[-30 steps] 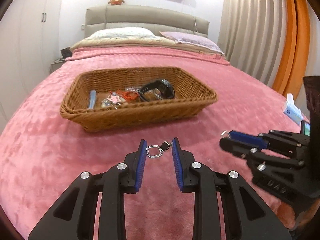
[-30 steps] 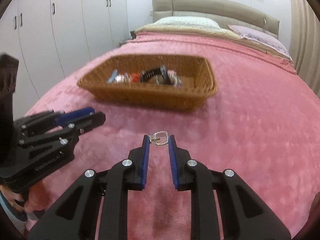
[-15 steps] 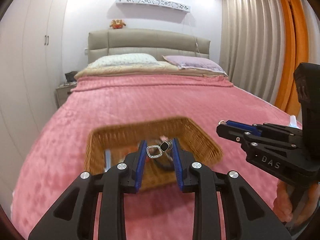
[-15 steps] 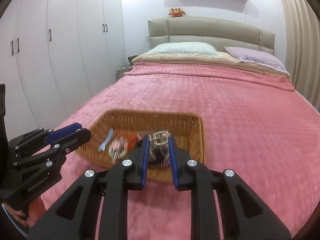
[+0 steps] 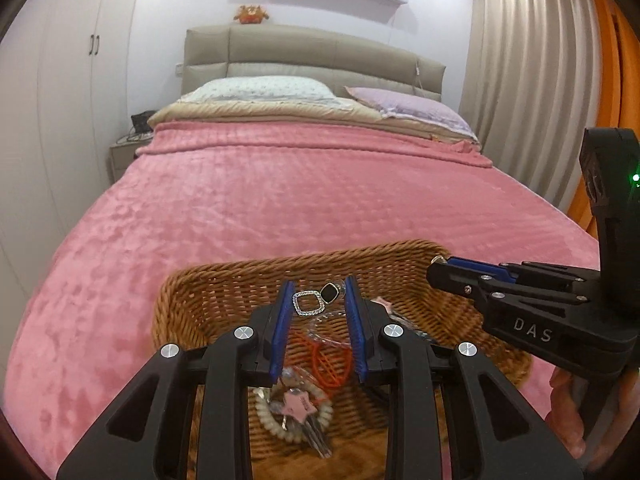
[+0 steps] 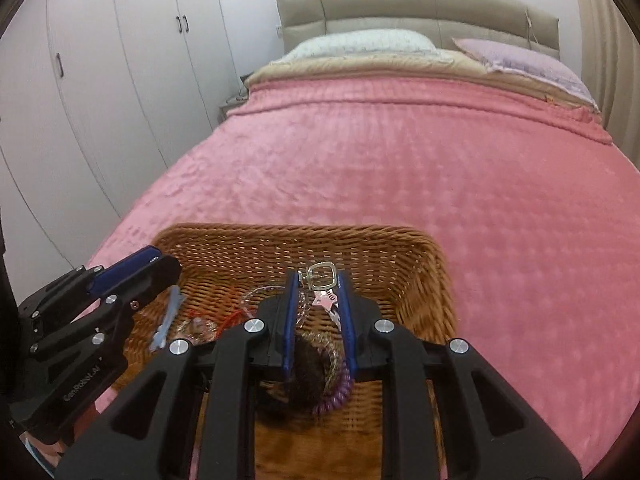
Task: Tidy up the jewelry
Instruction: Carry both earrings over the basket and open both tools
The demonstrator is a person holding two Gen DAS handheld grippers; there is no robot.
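Both wrist views above basket (image 5: 188,292)

Pink blanket (image 5: 280,200) on bed, two pillows (image 5: 260,88), white wardrobe (image 6: 100,80)

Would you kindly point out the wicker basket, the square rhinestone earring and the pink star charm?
wicker basket (image 5: 240,276): left wrist view, far rim.
square rhinestone earring (image 5: 297,307): left wrist view, sparkly frame's left edge.
pink star charm (image 5: 298,403): left wrist view, star's centre.

Silver square-framed earring (image 5: 307,303) and matching earring (image 6: 321,273), each pinched above the wicker basket (image 5: 192,292) of trinkets
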